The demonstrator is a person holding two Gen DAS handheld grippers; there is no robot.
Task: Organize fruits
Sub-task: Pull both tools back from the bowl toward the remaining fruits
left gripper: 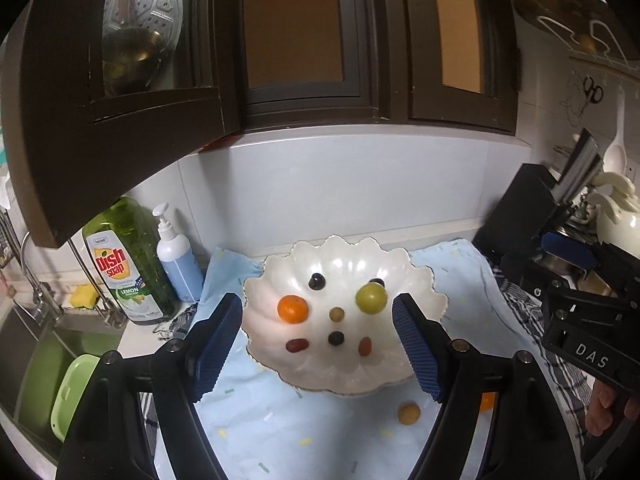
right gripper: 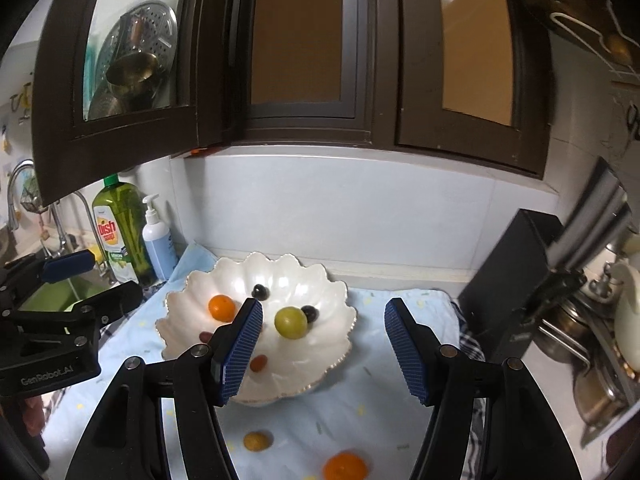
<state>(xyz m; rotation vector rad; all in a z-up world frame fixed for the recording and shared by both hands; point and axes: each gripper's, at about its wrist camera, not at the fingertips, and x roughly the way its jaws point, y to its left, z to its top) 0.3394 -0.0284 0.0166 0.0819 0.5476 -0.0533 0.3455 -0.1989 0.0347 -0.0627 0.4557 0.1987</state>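
Left gripper (left gripper: pixel 318 344) and right gripper (right gripper: pixel 322 346) gape, released; bowl (left gripper: pixel 416 276) ahead, orange (right gripper: pixel 345 467) below right gripper.

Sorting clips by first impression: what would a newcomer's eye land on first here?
The white scalloped bowl in the middle of the pale blue cloth, holding an orange, a green fruit and small dark and red ones. Two fruits lie outside it on the cloth: a tan one and a second orange. Both claws, left and right, hang open and empty.
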